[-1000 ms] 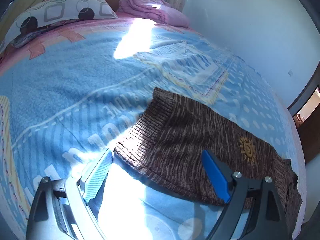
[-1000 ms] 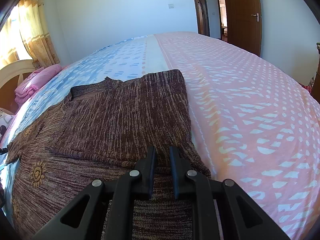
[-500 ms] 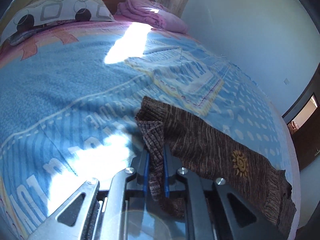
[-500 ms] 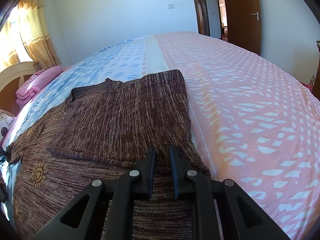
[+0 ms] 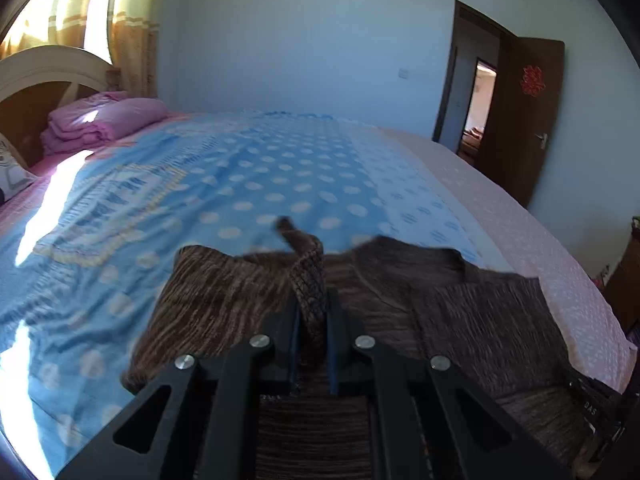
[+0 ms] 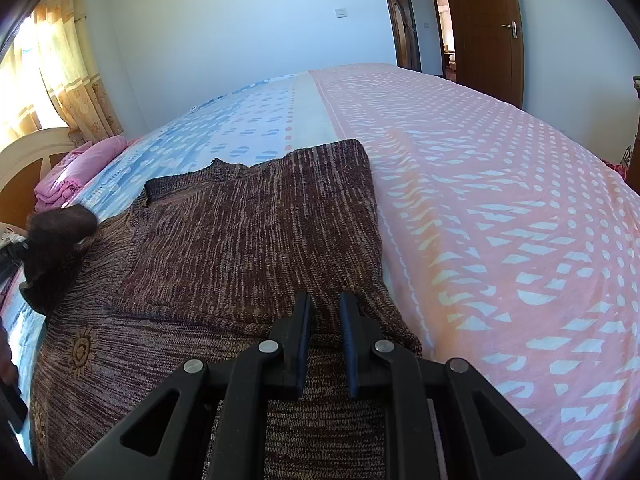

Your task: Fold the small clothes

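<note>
The brown knit sweater (image 6: 248, 240) lies spread on the bed (image 6: 500, 200), straddling the line where the blue dotted cover meets the pink one. In the right wrist view its right side is already folded in, a neat rectangular panel lying over the body with its far corner toward 12 o'clock and its straight edge along the pink cover at 3 o'clock. A sun motif (image 6: 82, 350) shows on the uncovered part at 9 o'clock.

The step in hand looks like the matching fold of the other side. The left gripper (image 5: 312, 320) is clamped narrow on a bunched strip of the knit, which stands up between its blue pads (image 5: 295, 336) and curls over toward 12 o'clock; the view is smeared, so the hand seems to be mid-swing. In the right wrist view that lifted cloth (image 6: 60, 236) appears as a dark hump at 9 o'clock, raised off the bed. The right gripper (image 6: 324, 312) sits at the near hem at 6 o'clock with its jaws nearly closed; knit fills the narrow gap and the pads seem to pinch it, anchoring the garment.

The next move, as I judge it, calls for carrying the held edge across toward 3 o'clock, laying it flat over or beside the folded panel so the two sides match, then letting go without dragging the layer underneath. The right grip should hold firm so the body does not slide; loose knit may sag and wrinkle if released too high.
</note>
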Action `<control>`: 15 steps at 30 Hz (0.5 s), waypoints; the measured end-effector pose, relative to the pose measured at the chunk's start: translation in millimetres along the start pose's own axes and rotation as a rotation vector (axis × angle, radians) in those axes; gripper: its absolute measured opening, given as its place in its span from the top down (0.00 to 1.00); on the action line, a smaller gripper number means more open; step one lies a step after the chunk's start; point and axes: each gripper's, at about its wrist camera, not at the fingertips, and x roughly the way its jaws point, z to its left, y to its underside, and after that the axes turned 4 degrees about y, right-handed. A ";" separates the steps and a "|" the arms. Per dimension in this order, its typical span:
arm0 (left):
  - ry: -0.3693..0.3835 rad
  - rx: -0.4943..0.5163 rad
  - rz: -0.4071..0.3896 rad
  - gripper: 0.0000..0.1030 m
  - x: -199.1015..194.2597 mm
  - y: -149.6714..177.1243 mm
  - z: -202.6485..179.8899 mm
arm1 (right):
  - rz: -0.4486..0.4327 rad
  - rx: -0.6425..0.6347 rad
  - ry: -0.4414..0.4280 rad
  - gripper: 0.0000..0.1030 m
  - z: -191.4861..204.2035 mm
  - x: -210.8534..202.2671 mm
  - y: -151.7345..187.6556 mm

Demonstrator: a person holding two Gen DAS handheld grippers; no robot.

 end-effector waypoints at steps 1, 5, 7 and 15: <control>0.004 0.012 0.028 0.89 6.4 9.4 -6.7 | 0.000 -0.001 0.001 0.85 0.4 -0.1 0.0; 0.022 0.023 0.145 0.89 29.0 34.1 -11.9 | 0.000 -0.006 0.007 0.85 1.1 0.1 0.2; 0.040 -0.022 0.179 0.84 30.2 33.9 -1.6 | 0.000 -0.009 0.011 0.85 1.6 0.3 -0.1; 0.045 -0.121 0.130 0.29 -29.4 46.8 41.2 | 0.020 0.018 0.010 0.85 23.1 -11.6 -14.6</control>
